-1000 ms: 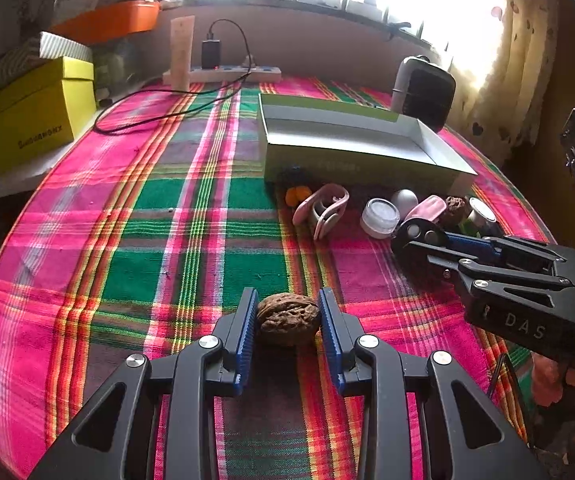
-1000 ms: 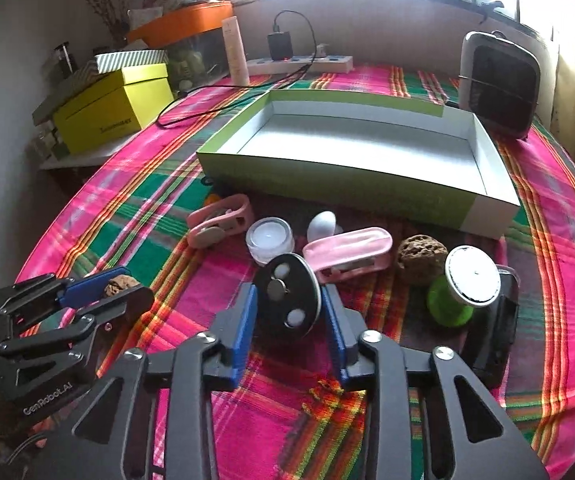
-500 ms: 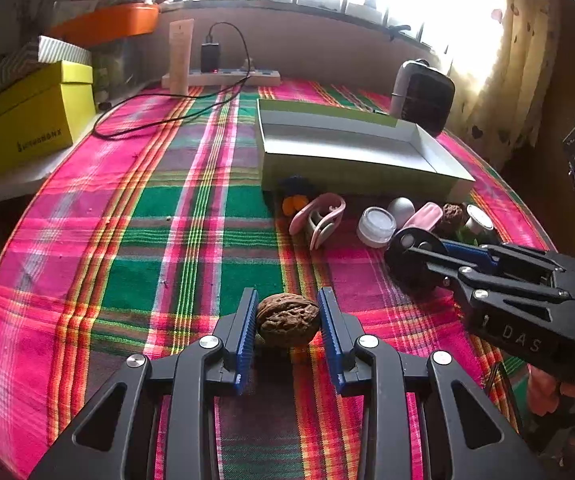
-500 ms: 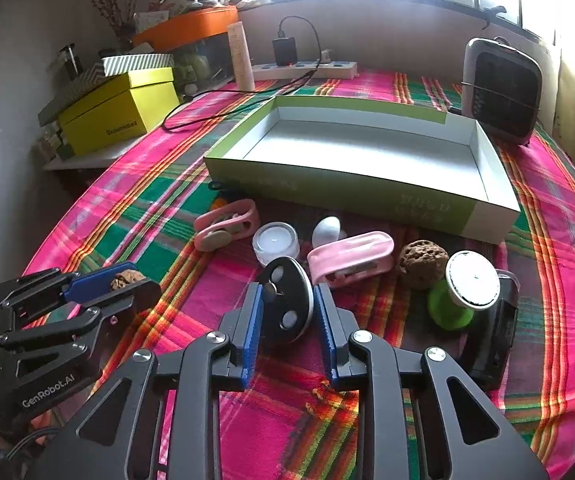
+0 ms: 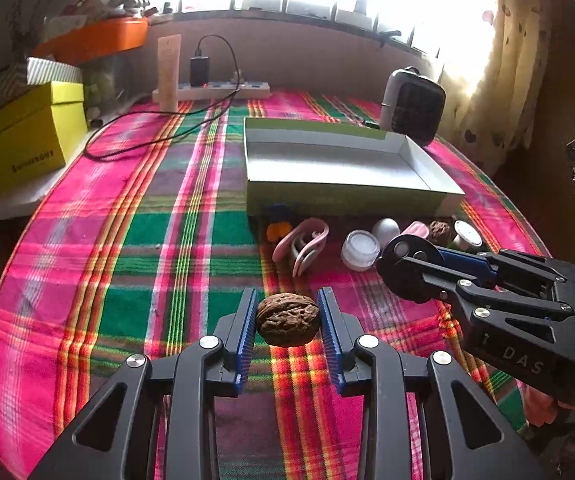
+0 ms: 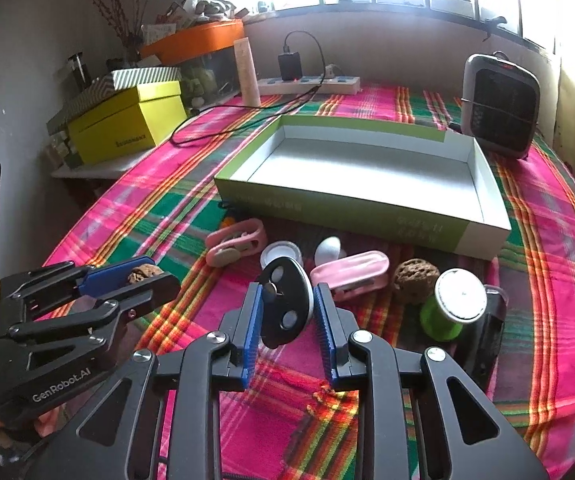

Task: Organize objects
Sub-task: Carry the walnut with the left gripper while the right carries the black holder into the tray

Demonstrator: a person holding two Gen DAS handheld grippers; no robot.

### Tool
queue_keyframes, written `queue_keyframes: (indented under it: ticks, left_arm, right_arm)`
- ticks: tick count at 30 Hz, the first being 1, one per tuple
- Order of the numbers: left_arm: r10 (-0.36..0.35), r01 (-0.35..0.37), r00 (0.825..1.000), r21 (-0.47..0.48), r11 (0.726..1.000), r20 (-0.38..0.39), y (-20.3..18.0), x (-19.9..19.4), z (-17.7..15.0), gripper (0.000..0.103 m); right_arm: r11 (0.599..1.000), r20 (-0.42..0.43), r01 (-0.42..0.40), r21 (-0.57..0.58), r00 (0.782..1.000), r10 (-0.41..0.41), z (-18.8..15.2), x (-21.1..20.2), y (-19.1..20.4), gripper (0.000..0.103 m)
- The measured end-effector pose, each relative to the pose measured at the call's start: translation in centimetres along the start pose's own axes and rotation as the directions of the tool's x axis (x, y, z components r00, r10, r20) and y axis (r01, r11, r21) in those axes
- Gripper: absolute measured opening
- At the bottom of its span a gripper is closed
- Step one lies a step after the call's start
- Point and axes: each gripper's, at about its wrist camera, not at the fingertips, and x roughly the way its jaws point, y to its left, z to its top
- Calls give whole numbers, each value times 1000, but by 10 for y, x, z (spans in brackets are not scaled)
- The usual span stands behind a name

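My left gripper (image 5: 288, 322) is shut on a brown walnut (image 5: 288, 319), held just above the plaid cloth. My right gripper (image 6: 287, 310) is shut on a black oval disc (image 6: 285, 304) with round metal spots, lifted off the cloth; the same disc (image 5: 405, 256) shows at the right in the left wrist view. An open white box with green sides (image 6: 367, 184) stands behind a row of small items: a pink clip (image 6: 235, 240), a small white jar (image 6: 281, 252), a white egg-shaped piece (image 6: 327, 249), a pink case (image 6: 353, 272), a second rough nut (image 6: 415, 276) and a green spool with a white cap (image 6: 453, 300).
A black device (image 6: 481, 334) lies right of the spool. A small heater (image 6: 497, 104) stands behind the box at the right. A power strip (image 6: 307, 84) with a black cable, a yellow box (image 6: 127, 120) and an orange container (image 6: 199, 40) sit at the far left edge.
The right gripper closed on the black disc and raised it off the cloth. The left gripper lifted the walnut slightly and stayed shut on it.
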Motion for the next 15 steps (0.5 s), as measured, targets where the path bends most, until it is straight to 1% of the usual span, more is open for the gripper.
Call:
queue_keyframes:
  ticks: [15]
  left_arm:
    - [-22, 21, 1000, 15, 1000, 19, -9, 12, 39, 29]
  right_arm:
    - [1000, 32, 22, 20, 999, -22, 30, -5, -20, 27]
